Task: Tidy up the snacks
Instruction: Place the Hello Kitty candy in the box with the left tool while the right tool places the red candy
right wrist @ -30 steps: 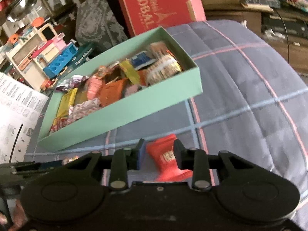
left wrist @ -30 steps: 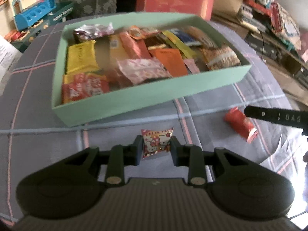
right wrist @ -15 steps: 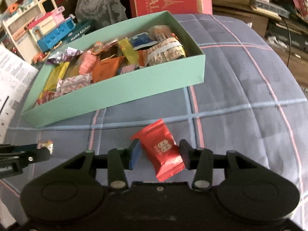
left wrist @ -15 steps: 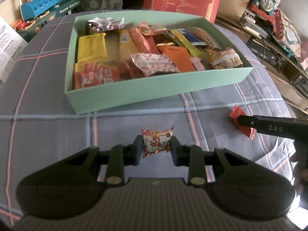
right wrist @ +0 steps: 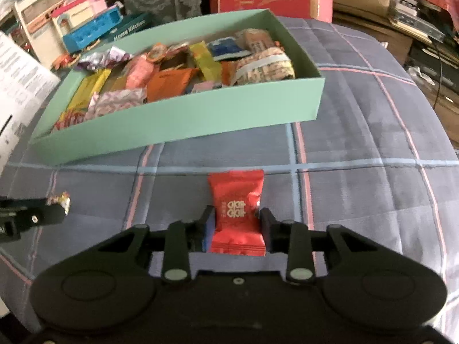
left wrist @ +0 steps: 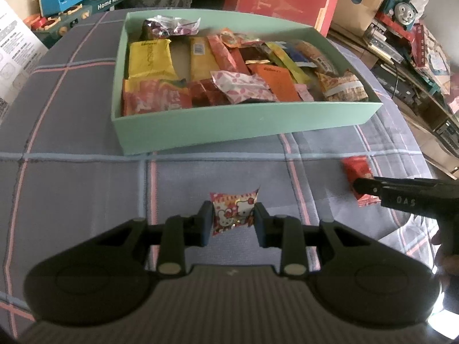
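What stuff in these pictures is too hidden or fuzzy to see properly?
- Red snack packet, left wrist view: its near end is covered by the right gripper.
- Hello Kitty packet, right wrist view: mostly hidden behind the left gripper.
- Snacks low in the green box: buried under the top packets in both views.
- Small print on the packets: too small and blurred to read.

A shallow mint-green box [left wrist: 229, 126] sits on the grey-blue checked bedspread [left wrist: 71, 132], packed with wrapped snacks: yellow bars, an orange packet, a pink-flowered pouch and red wrappers. Nearer than the box, a small Hello Kitty candy packet [left wrist: 233, 213] is pinched between the left tool's pads. A red packet with pale print [right wrist: 236, 209] stands lengthwise, clamped in the right tool.
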The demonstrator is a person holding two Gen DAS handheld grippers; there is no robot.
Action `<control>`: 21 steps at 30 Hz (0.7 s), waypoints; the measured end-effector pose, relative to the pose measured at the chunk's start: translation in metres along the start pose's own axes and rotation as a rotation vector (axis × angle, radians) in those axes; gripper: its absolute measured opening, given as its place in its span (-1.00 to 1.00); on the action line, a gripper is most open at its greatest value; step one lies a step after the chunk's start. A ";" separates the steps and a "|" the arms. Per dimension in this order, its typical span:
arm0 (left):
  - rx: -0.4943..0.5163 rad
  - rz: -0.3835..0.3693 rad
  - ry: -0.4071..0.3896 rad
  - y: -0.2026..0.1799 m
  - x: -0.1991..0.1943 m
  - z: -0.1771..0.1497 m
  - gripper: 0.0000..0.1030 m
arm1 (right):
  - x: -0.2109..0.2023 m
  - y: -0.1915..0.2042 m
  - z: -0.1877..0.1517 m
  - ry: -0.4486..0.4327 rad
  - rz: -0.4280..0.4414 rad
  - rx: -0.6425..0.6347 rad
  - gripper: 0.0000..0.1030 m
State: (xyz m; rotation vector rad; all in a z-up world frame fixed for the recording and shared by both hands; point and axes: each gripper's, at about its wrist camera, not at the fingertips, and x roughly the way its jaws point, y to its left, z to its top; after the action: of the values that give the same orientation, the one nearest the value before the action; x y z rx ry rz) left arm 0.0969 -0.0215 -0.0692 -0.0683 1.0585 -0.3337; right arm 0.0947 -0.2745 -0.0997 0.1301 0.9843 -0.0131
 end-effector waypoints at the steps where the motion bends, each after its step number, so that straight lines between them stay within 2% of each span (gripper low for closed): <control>1: -0.003 -0.003 -0.003 0.001 -0.001 0.001 -0.43 | -0.003 -0.001 0.001 -0.003 0.010 0.005 -0.38; 2: -0.005 -0.004 -0.007 0.002 -0.002 0.001 -0.43 | -0.008 0.000 0.003 -0.012 0.013 0.005 -0.40; 4: -0.011 -0.007 -0.017 0.003 -0.005 0.004 -0.43 | -0.017 0.001 0.008 -0.029 0.020 0.002 -0.68; 8: -0.021 -0.012 -0.048 0.006 -0.012 0.014 -0.43 | -0.032 0.004 0.022 -0.068 0.045 -0.004 -0.69; 13: -0.025 -0.012 -0.070 0.008 -0.017 0.021 -0.43 | -0.027 0.004 0.027 -0.025 0.081 -0.029 -0.69; 15: -0.027 -0.011 -0.062 0.008 -0.016 0.021 -0.43 | -0.024 0.000 0.022 -0.012 0.063 -0.024 -0.59; 17: -0.031 -0.009 -0.050 0.008 -0.014 0.019 -0.43 | -0.017 -0.006 0.014 0.008 0.045 0.004 -0.40; 21: -0.034 -0.011 -0.035 0.006 -0.009 0.015 -0.43 | -0.009 -0.010 0.005 0.036 0.062 0.060 -0.39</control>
State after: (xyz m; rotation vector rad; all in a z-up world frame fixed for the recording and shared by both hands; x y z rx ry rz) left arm 0.1071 -0.0141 -0.0553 -0.1097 1.0292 -0.3231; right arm 0.0930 -0.2859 -0.0909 0.2171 1.0160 0.0166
